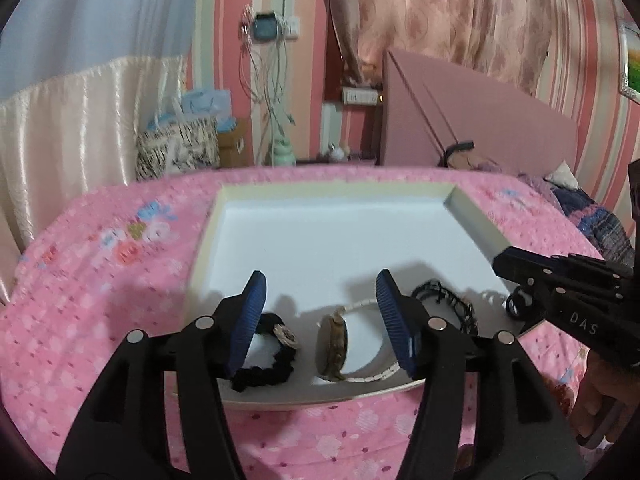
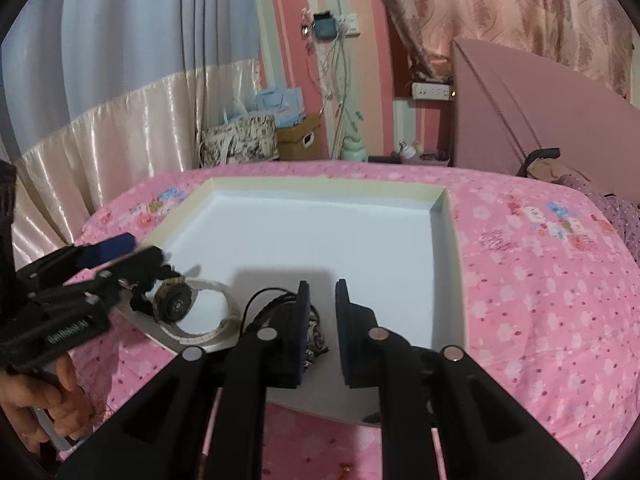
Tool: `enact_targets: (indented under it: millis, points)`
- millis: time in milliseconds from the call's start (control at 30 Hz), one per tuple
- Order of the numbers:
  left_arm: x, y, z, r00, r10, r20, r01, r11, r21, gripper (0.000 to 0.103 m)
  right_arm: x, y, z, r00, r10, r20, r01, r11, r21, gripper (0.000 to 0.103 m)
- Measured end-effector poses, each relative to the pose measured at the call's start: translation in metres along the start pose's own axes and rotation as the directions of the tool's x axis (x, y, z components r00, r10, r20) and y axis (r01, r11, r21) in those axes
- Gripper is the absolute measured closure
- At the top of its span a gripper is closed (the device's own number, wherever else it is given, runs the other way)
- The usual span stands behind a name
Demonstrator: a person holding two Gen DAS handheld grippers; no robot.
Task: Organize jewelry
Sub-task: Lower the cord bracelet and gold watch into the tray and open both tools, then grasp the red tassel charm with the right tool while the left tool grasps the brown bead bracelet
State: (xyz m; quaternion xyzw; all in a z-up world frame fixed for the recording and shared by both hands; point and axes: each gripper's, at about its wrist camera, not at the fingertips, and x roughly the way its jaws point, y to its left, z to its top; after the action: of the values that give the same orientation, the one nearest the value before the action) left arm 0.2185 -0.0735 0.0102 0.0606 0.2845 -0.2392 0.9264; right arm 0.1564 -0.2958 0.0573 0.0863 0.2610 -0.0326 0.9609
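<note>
- Left wrist view: my left claw (image 1: 320, 320) stands apart, empty; the watch (image 1: 332, 348) sits on edge between its pads, untouched, inside the white tray (image 1: 336, 232). Black scrunchie (image 1: 266, 354) lies just left. Dipping could tip the watch.
- Right wrist view: my right claw (image 2: 322, 328) is narrowly parted, holding nothing; black bracelet (image 2: 276, 304) lies just left, and could snag.

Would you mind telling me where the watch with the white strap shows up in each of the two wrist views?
Left wrist view: the watch stands on edge at lower centre, in the tray's near edge, between the left gripper's open fingers.
Right wrist view: it lies lower left, beside the left gripper.
Shared landmark: the white tray on the pink bedspread.
</note>
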Motion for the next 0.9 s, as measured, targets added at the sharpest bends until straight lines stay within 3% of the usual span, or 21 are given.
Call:
enact_targets:
  millis: [100, 233, 367, 467, 533, 633, 767, 900]
  points:
    - [-0.008, 0.003, 0.003, 0.998, 0.049, 0.033, -0.05, 0.998, 0.029, 0.042, -0.004, -0.005, 0.002, 1.0, 0.001, 0.02, -0.001, 1.0, 0.022, 0.072]
    - [-0.022, 0.012, 0.013, 0.997, 0.068, 0.037, -0.069, 0.998, 0.01, 0.041, 0.006, -0.005, -0.003, 1.0, 0.008, 0.0, -0.008, 1.0, 0.002, 0.072]
    - [-0.052, 0.016, 0.012, 0.994, 0.088, 0.066, -0.091, 0.995, 0.048, 0.027, 0.003, -0.013, -0.004, 1.0, -0.012, 0.007, 0.012, 1.0, 0.006, 0.072]
    - [-0.076, 0.023, -0.008, 0.989, 0.122, 0.084, -0.129, 0.988, 0.085, 0.027, -0.006, -0.022, -0.001, 0.999, -0.004, 0.032, 0.003, 0.999, 0.04, 0.068]
    - [-0.092, 0.035, -0.033, 0.988, 0.124, 0.094, -0.13, 0.99, 0.062, 0.027, -0.008, -0.025, -0.001, 0.999, -0.007, 0.039, 0.006, 0.999, 0.045, 0.066]
    - [-0.101, 0.053, -0.068, 0.991, 0.126, 0.05, -0.126, 0.992, -0.009, 0.027, -0.011, -0.027, 0.0, 0.999, -0.015, 0.045, 0.013, 0.999, 0.046, 0.066]
    - [-0.112, 0.059, -0.089, 0.993, 0.113, 0.018, -0.111, 0.991, -0.07, 0.027, -0.028, -0.025, 0.003, 0.996, -0.028, 0.079, 0.025, 0.999, 0.039, 0.064]
    - [-0.128, 0.047, -0.1, 0.996, 0.085, 0.023, -0.084, 0.996, -0.039, 0.027, -0.053, -0.026, -0.004, 0.996, -0.032, 0.084, 0.027, 0.998, 0.055, 0.063]
